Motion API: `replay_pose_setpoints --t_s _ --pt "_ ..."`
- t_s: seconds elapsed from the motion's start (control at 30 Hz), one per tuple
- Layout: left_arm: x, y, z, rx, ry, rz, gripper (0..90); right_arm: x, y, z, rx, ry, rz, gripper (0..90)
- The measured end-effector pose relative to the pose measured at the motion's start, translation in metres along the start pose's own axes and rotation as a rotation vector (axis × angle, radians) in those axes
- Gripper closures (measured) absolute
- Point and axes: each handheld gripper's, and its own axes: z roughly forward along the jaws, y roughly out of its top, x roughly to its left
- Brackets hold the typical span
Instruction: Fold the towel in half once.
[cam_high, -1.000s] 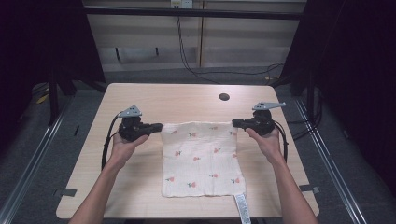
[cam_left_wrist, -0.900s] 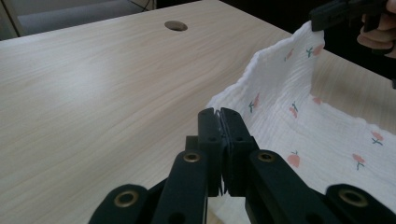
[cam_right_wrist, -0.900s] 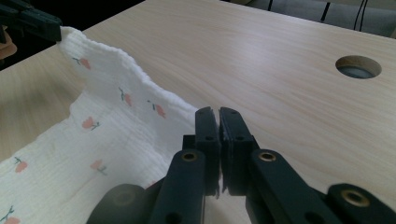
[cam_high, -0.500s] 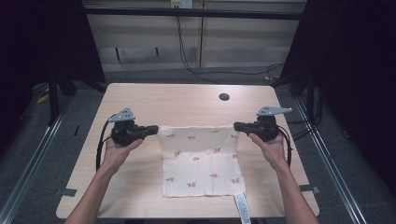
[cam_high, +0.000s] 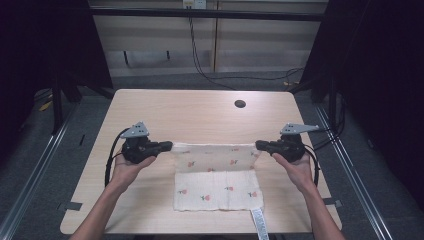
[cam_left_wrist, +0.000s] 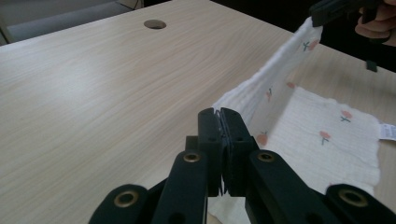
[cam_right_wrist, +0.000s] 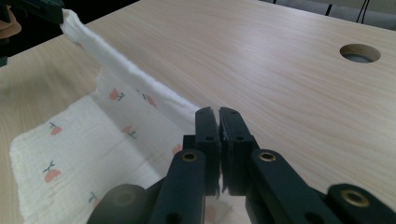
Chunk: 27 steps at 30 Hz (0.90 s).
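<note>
Holding a white cloth (cam_high: 216, 172) printed with small red flowers, we keep its far edge lifted off the table (cam_high: 200, 112) between our two tongs. Our left tongs (cam_high: 167, 146) are clenched on the cloth's far left corner, at about nine o'clock from the cloth's middle in the high view; in the left gripper view the black jaws stand pressed together with the white corner pinched between them (cam_left_wrist: 219, 122). Our right tongs (cam_high: 260, 145) are clenched on the far right corner, at about three o'clock; in the right gripper view the jaws meet on the fabric (cam_right_wrist: 214, 120). Between the two corners the lifted edge runs taut and level, and the strip below it slopes down toward us. The near half of the cloth lies flat on the table, toward six o'clock. A white label (cam_high: 259, 224) hangs from the cloth's near right corner, reaching the table's front edge. A round hole (cam_high: 240, 104) sits in the tabletop at about one o'clock, well apart from the cloth.
</note>
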Motion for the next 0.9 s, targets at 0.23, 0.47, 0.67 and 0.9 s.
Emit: replay_pose_setpoints --t_s 0.23,0.47,0.67,0.9 --pt "-0.012 -0.006 -0.006 0.006 -0.023 -0.001 88.2 0.014 0.001 -0.012 -0.006 0.018 -0.039 86.9" --pt "-0.023 -0.01 -0.012 0.013 -0.024 0.021 88.2 0.031 -0.002 -0.022 0.014 0.028 -0.08 86.9" --pt "-0.031 -0.017 -0.012 0.016 -0.041 0.047 88.2 0.034 -0.013 -0.024 0.011 0.033 -0.078 86.8" --pt "-0.044 -0.025 -0.022 0.02 -0.069 0.072 88.3 0.048 -0.026 -0.031 0.025 0.051 -0.094 86.8"
